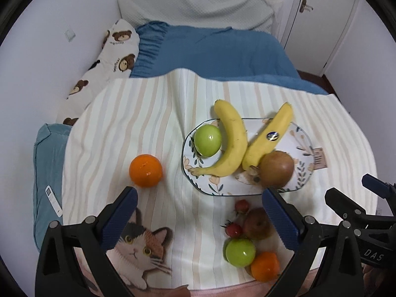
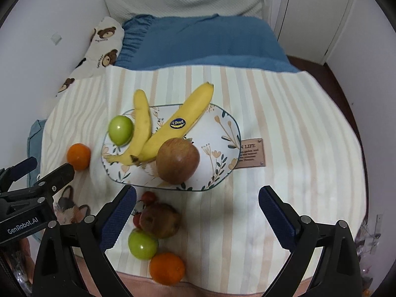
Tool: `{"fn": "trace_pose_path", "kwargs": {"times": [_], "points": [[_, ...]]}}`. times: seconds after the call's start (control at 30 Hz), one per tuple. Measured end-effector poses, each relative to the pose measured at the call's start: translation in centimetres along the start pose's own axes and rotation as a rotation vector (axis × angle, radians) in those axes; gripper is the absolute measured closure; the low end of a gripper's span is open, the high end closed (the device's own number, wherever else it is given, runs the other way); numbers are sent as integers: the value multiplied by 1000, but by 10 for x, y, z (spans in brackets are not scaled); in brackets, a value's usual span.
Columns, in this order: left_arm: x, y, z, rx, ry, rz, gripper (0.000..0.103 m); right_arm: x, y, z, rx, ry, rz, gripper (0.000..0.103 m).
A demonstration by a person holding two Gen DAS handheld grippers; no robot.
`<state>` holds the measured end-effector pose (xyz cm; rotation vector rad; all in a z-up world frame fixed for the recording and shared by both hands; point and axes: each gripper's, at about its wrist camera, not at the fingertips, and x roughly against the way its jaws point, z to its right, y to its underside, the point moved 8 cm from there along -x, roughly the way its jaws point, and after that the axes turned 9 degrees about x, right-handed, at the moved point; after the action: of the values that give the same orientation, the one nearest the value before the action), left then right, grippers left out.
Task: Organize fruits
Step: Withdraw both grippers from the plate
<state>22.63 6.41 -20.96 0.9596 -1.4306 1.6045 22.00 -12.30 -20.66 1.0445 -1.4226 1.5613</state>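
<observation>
Loose orange (image 1: 145,170) sits alone on the striped blanket (image 1: 153,113), well left of the floral plate (image 1: 303,146), just ahead of and touching nothing; it lies close past the left gripper's (image 1: 198,199) left finger, slightly outside the gap, so that hand is clearly the nearer one. In the right view the same orange (image 2: 78,156) is far off to the left, beyond the left tool. Round fruit, no long axis to line up with. Plate already holds 2 bananas (image 1: 234,141), crossing at their stems, a green apple (image 1: 207,140) and a brownish apple (image 1: 276,168). Near cluster off the plate: 2 small red fruits (image 1: 241,206), 1 dull apple (image 1: 257,223), 1 green apple (image 1: 240,252), 1 orange (image 1: 265,266); these lie nearer the right gripper (image 2: 197,198). Both tools stand wide apart at the jaws, nothing held. Readable: banana sticker (image 2: 177,123), text too small; blanket tag (image 2: 250,153) "N LIFE"; tool bodies marked "GenRobot.AI" and "DAS".
</observation>
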Motion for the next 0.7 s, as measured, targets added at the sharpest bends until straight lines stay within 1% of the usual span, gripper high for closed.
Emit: {"fn": "trace_pose_path", "kwargs": {"times": [0.1,0.27,0.47,0.57,0.63,0.7], "points": [[21,7,2,5,8,27,0,28,6,-3,6,8,48,2],[53,17,2,9,12,80,0,65,15,-8,7,4,100,2],[84,27,1,3,18,132,0,99,31,-17,-11,-34,143,2],[87,35,-2,3,17,126,0,104,42,-20,-24,-62,139,2],[83,42,-8,1,-1,116,0,99,52,-23,-25,-74,119,2],[70,55,-16,-7,-34,87,0,88,62,-26,-25,-90,92,2]]}}
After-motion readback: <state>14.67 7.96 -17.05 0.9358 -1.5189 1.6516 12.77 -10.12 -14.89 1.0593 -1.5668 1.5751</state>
